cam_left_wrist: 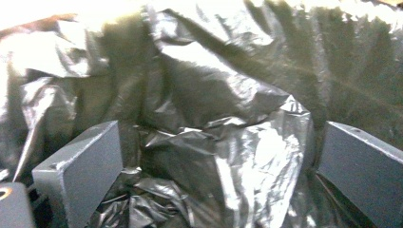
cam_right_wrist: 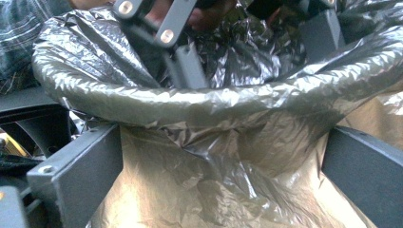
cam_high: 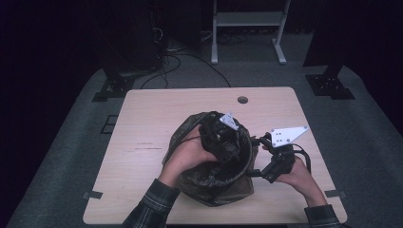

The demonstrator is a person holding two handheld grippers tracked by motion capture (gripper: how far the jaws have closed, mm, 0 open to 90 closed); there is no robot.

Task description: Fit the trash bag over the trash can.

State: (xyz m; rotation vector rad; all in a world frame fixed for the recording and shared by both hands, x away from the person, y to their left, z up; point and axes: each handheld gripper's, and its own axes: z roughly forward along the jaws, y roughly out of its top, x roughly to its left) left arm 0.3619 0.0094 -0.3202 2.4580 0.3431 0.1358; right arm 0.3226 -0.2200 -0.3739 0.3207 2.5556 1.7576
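Bin (cam_high: pixel 240 187) sits near the front middle of the surface (cam_high: pixel 152 118), with a black bag (cam_high: pixel 190 126) draped into it and folded over the rim. Step in hand looks like lining it: pushing the liner down and seating the edge.

Left tongs (cam_high: pixel 223 140) are down inside the mouth, jaws apart, nothing clamped; the left gripper view has crumpled bag (cam_left_wrist: pixel 223 142) film between and behind them.

Right tongs (cam_high: pixel 259 159) are at the outer right side of the bin, jaws spread on either side of the film hanging just under the rolled rim (cam_right_wrist: pixel 190 107), not closed on it.

Next move, I'd say: left presses the film toward the bottom, right closes on the hanging film and pulls the rim fold snug. Thin plastic, so easy on the pull or it slips off.
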